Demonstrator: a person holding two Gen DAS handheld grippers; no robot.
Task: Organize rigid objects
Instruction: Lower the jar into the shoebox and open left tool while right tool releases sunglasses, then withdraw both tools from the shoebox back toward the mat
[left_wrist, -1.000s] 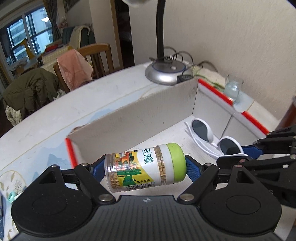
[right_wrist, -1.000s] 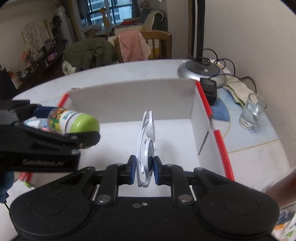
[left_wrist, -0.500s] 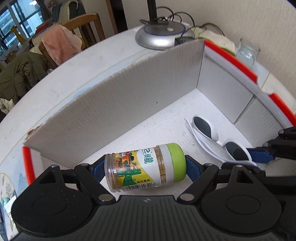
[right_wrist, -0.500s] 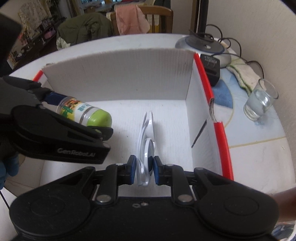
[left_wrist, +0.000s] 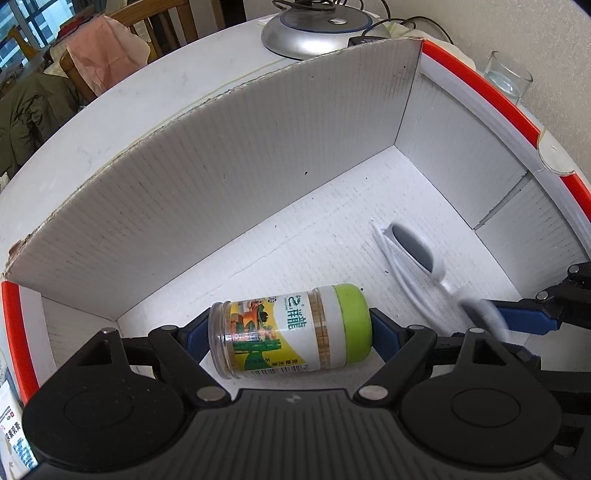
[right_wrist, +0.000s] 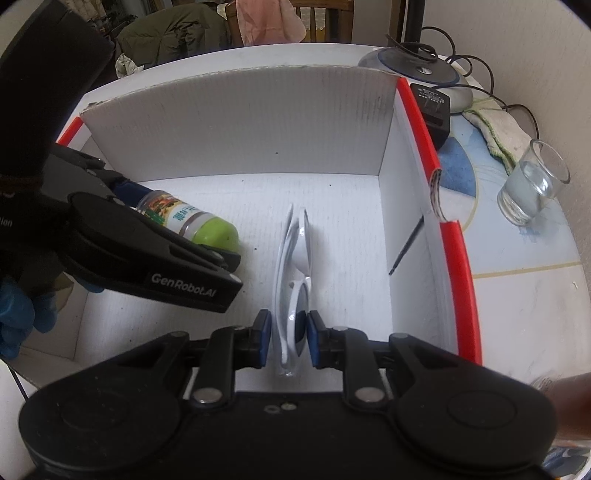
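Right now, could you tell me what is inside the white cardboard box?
Inside the box, sunglasses sit between the right gripper's loosened jaws, which have just been opening. The left gripper holds a toothpick jar there. The floor under both grippers is hidden.

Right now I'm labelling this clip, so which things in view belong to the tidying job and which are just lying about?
Belonging to the job:
- clear plastic jar with green lid
- white-framed sunglasses
- white corrugated box with red edges

Just lying about:
- clear drinking glass
- silver round lamp base
- black power adapter
- pale crumpled cloth
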